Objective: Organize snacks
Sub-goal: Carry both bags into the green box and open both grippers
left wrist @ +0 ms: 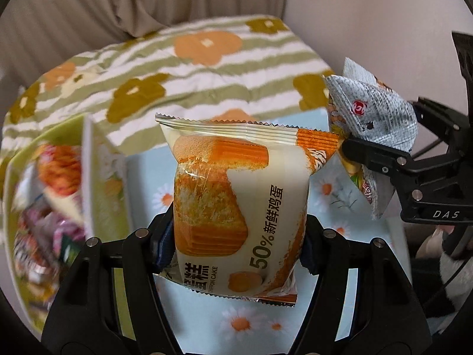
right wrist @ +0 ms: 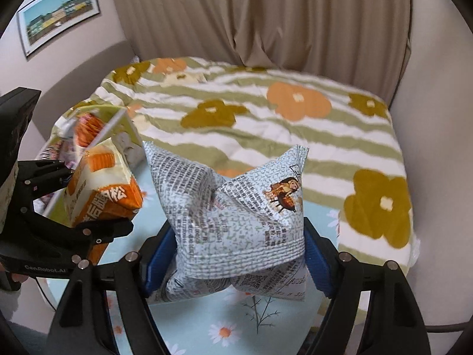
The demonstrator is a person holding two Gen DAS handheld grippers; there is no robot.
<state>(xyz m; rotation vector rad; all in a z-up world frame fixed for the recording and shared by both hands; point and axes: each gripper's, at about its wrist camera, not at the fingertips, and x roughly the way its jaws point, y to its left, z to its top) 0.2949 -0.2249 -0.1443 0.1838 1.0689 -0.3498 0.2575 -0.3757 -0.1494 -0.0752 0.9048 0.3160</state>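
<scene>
My left gripper [left wrist: 236,230] is shut on an orange-and-cream chiffon cake packet [left wrist: 236,207], held upright above the daisy tablecloth; the packet also shows in the right wrist view [right wrist: 100,189]. My right gripper [right wrist: 239,254] is shut on a silver printed snack bag [right wrist: 236,219], which also shows at the right of the left wrist view [left wrist: 375,118]. Both are held in the air, side by side. A green box [left wrist: 88,159] with several snack packets in it stands to the left; it also shows in the right wrist view [right wrist: 127,130].
A light-blue daisy tablecloth [left wrist: 242,322] covers the table below. Behind it lies a bed with a green-striped flowered quilt [right wrist: 266,112]. Beige curtains [right wrist: 266,14] hang at the back. A framed picture [right wrist: 59,14] hangs on the left wall.
</scene>
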